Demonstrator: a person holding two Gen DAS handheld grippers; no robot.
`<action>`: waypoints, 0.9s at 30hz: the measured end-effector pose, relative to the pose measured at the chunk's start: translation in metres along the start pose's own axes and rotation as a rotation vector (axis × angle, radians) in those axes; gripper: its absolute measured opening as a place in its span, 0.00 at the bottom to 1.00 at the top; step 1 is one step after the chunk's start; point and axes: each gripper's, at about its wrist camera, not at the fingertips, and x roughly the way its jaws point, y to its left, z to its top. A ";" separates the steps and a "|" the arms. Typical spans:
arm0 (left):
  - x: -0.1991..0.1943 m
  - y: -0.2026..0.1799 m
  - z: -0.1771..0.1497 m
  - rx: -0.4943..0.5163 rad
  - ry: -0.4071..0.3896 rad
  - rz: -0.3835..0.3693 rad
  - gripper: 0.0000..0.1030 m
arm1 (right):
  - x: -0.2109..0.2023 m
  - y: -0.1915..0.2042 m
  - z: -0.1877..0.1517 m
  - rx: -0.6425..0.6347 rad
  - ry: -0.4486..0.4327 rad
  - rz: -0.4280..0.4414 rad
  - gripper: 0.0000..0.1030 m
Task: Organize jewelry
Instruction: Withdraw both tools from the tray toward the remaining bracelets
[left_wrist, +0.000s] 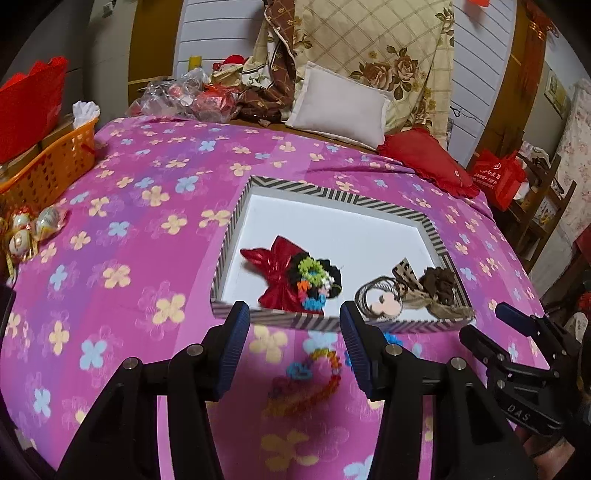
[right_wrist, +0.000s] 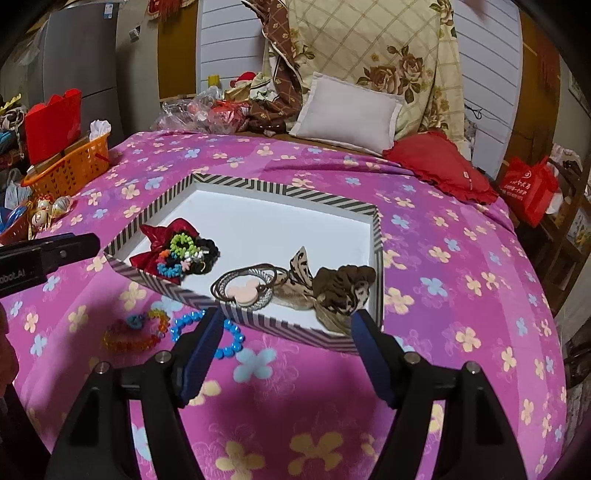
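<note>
A striped-rim white tray (left_wrist: 332, 194) (right_wrist: 280, 190) lies on the pink flowered bedspread. In it are a red bow (left_wrist: 275, 275) (right_wrist: 159, 236), colourful scrunchies (left_wrist: 314, 280) (right_wrist: 184, 254), hair ties with a pink mouse-shaped charm (left_wrist: 384, 301) (right_wrist: 243, 290) and a brown leopard bow (left_wrist: 439, 286) (right_wrist: 340, 288). On the spread in front of the tray lie a multicoloured bead bracelet (left_wrist: 314, 376) (right_wrist: 133, 332) and a blue bead bracelet (right_wrist: 229, 343). My left gripper (left_wrist: 295, 332) is open above the multicoloured bracelet. My right gripper (right_wrist: 286, 334) is open at the tray's near edge.
An orange basket (left_wrist: 51, 166) (right_wrist: 70, 166) and wrapped ornaments (left_wrist: 33, 225) sit at the left bed edge. A white pillow (left_wrist: 340, 105), floral pillow and red cushion (left_wrist: 428, 158) lie at the back. A red bag (right_wrist: 532, 188) stands at the right.
</note>
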 end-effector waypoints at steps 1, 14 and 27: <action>-0.002 0.000 -0.002 0.003 0.000 -0.001 0.32 | -0.001 0.000 -0.001 0.000 0.000 0.000 0.73; -0.016 0.022 -0.034 0.021 0.042 0.016 0.32 | -0.012 0.005 -0.022 -0.009 0.027 0.010 0.74; -0.028 0.038 -0.061 0.016 0.072 0.026 0.32 | -0.018 0.012 -0.040 0.005 0.065 0.036 0.74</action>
